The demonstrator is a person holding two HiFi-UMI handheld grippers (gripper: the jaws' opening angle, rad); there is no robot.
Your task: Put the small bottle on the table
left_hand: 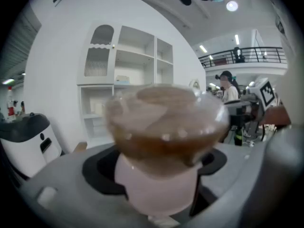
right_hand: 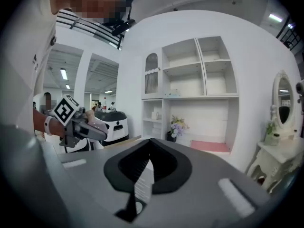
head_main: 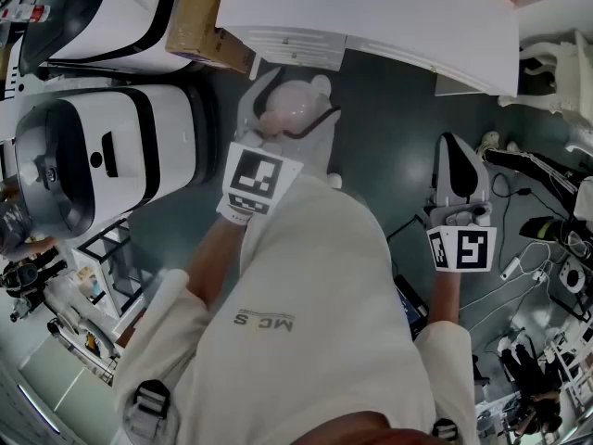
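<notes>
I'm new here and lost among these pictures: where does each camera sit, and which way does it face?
Head view: on the person's head, looking steeply down; shows the white coat, the left gripper holding the small bottle, and the right gripper.
Left gripper view: on the left gripper, facing along its jaws, clamped on the bottle, toward a white shelf unit.
Right gripper view: on the right gripper, facing along its shut, empty jaws toward the same shelf unit.
Both gripper views share the shelf unit.
</notes>
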